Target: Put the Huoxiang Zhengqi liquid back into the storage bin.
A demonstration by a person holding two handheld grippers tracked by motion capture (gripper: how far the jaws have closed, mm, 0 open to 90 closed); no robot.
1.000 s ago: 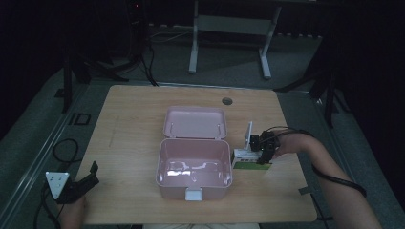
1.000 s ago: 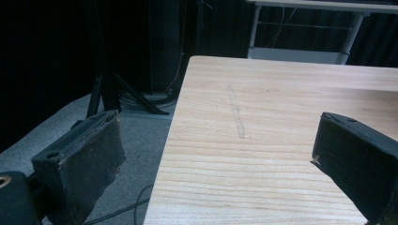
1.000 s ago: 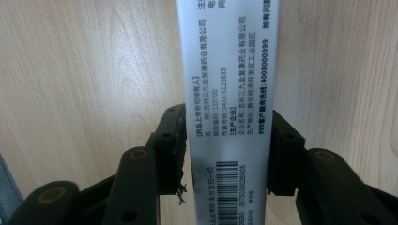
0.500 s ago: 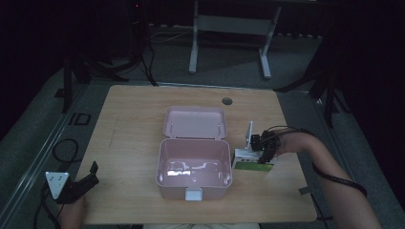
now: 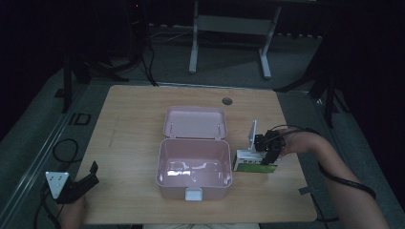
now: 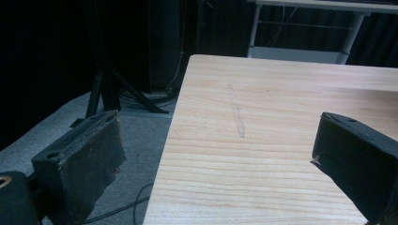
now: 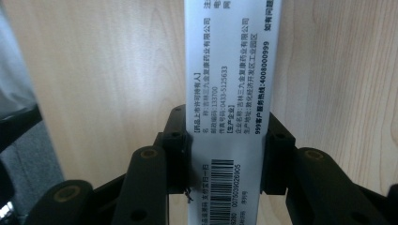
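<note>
While right gripper (image 5: 267, 155) clamps the carton (image 7: 232, 112), left gripper (image 5: 79, 183) gapes empty.
Carton sits right of centre, beside the pink box (image 5: 193, 186); left gripper lower left.

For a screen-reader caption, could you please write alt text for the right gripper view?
A white medicine box with black printed text and a barcode is clamped between the two black jaws of the right hand-held gripper. Beneath it lies a light wooden table.

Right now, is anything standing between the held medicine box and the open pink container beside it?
Nothing visible does. The right gripper holds the white-and-green cardboard medicine box right beside the open pink plastic container; only the container's wall separates them.
</note>
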